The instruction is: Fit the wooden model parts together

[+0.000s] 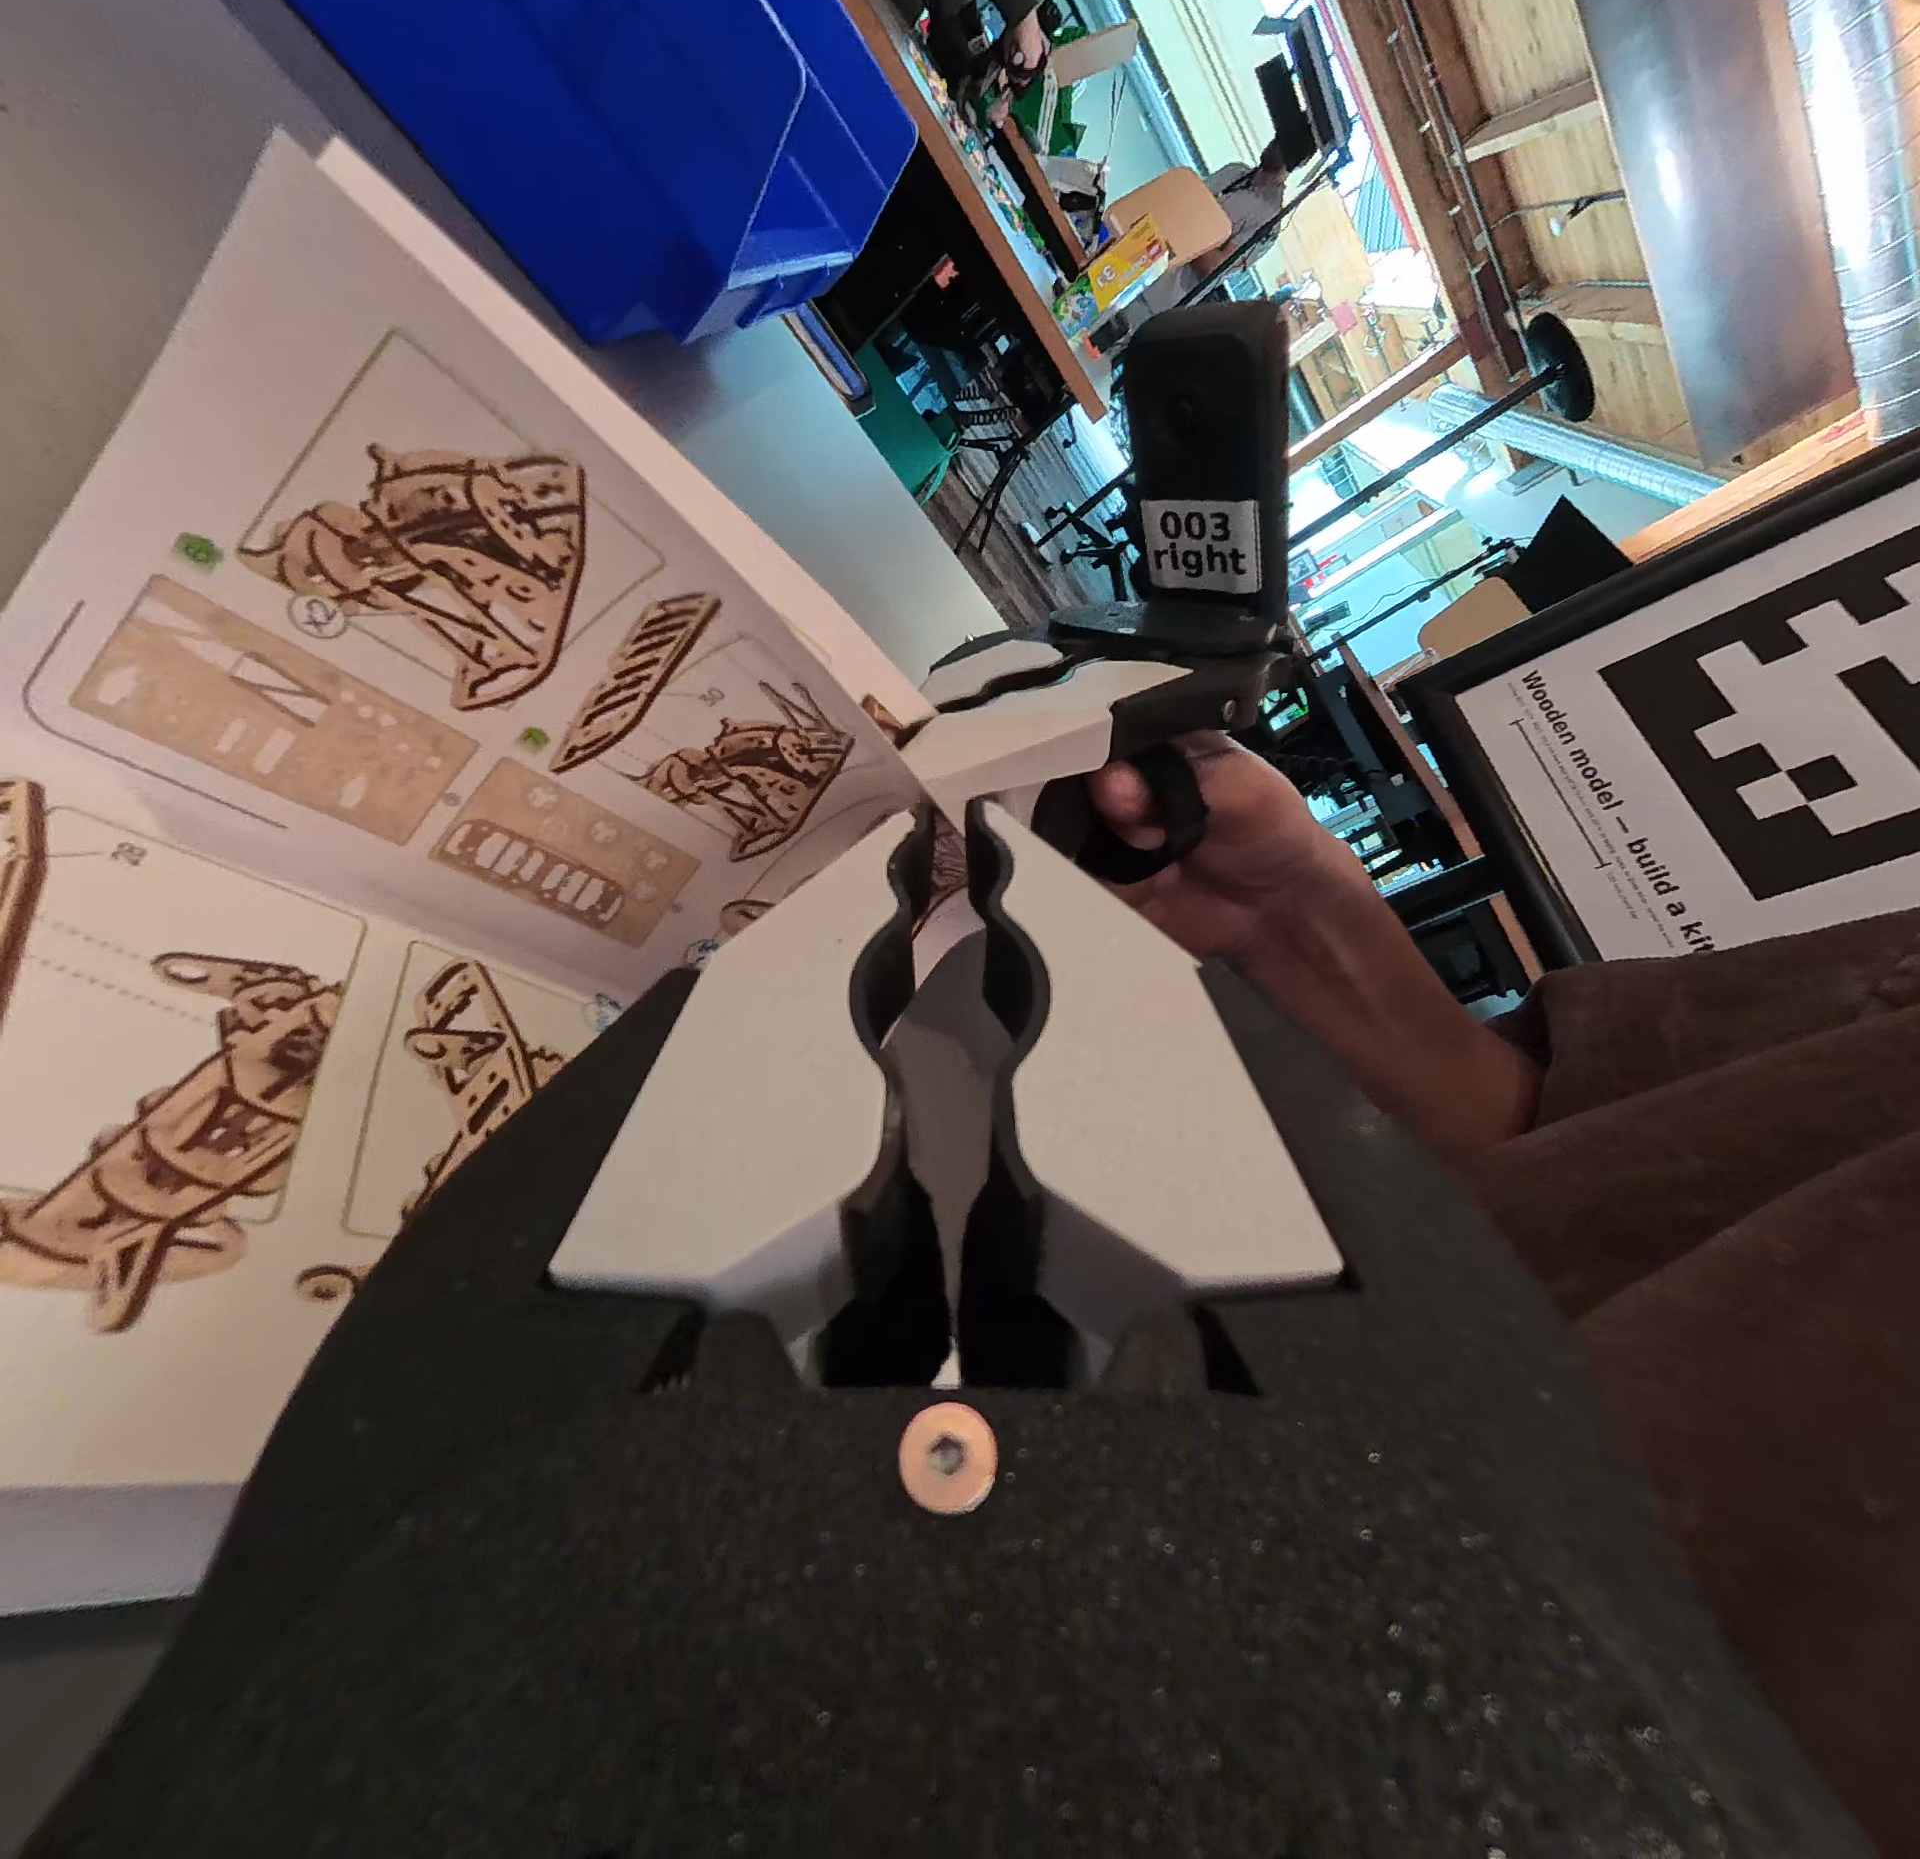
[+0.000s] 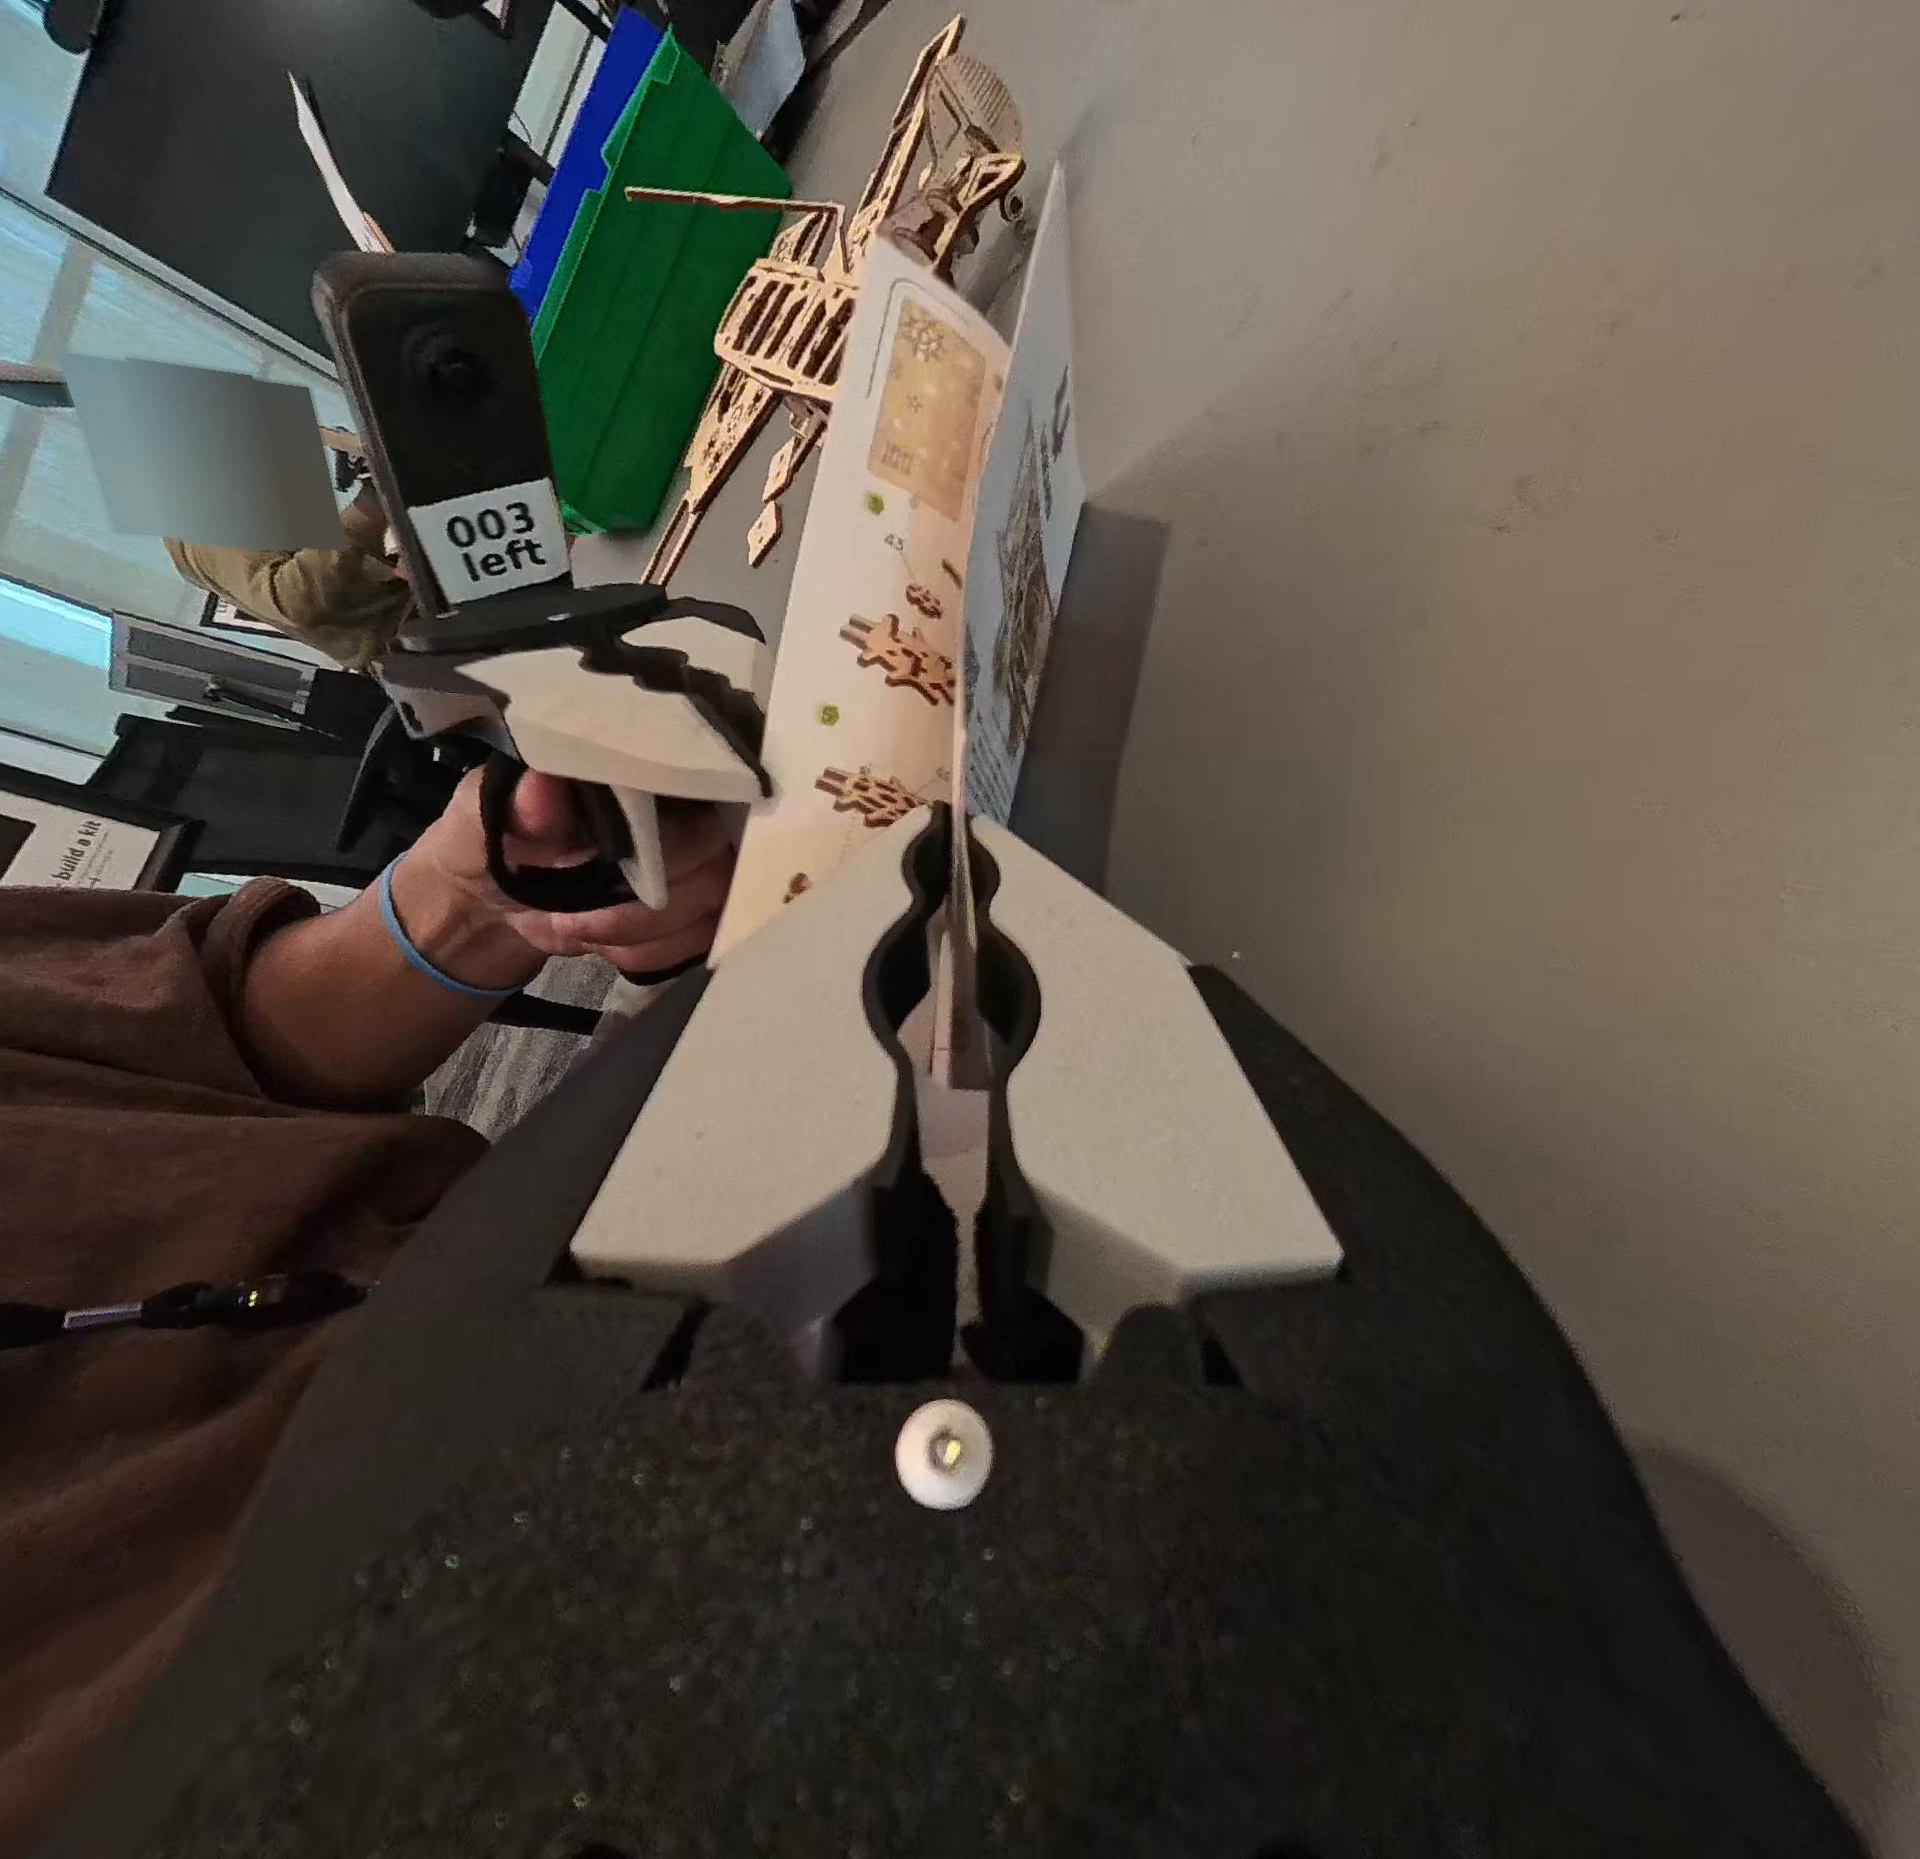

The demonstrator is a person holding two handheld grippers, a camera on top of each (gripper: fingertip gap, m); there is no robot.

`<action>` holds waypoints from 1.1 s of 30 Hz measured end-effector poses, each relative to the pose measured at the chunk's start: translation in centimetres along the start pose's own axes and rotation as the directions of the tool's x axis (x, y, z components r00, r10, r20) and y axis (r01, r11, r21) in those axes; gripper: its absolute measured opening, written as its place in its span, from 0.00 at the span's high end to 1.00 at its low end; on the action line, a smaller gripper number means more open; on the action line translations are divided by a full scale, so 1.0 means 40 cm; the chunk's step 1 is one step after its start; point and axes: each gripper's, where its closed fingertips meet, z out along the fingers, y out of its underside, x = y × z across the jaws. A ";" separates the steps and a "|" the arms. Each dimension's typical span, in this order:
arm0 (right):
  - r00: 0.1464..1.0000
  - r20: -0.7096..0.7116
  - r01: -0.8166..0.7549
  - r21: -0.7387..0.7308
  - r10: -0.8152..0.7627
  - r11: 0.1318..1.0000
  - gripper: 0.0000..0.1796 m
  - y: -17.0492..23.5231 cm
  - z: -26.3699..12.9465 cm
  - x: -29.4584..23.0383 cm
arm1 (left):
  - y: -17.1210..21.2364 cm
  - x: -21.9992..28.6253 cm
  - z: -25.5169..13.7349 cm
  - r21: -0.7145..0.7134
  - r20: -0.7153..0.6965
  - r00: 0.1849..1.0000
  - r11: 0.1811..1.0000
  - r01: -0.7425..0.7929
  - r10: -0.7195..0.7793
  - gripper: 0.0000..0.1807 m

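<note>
An open instruction booklet [image 1: 416,770] with drawings of the wooden model stands on edge on the grey table. My left gripper [image 1: 943,822] is at its page edge, jaws slightly apart, with printed paper showing in the gap between the pads. My right gripper [image 2: 943,822] is shut on a thin page of the booklet [image 2: 894,583]. It also shows in the left wrist view [image 1: 914,744], pinching the page edge. The left gripper shows in the right wrist view [image 2: 764,708], beside the same page. A partly built wooden model [image 2: 810,334] lies on the table beyond the booklet.
A blue bin [image 1: 582,116] stands behind the booklet, and a green bin [image 2: 644,282] is next to the model. A framed sign with a black and white marker [image 1: 1714,770] stands to the right. The person's hand [image 1: 1247,853] and brown sleeve are close by. My left and right fingertips are right by each other.
</note>
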 end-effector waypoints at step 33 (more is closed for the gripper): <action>1.000 -0.026 0.002 -0.021 -0.002 1.000 1.00 0.007 -0.002 0.010 | 0.002 0.019 0.003 0.012 -0.032 0.999 1.000 -0.016 0.016 0.94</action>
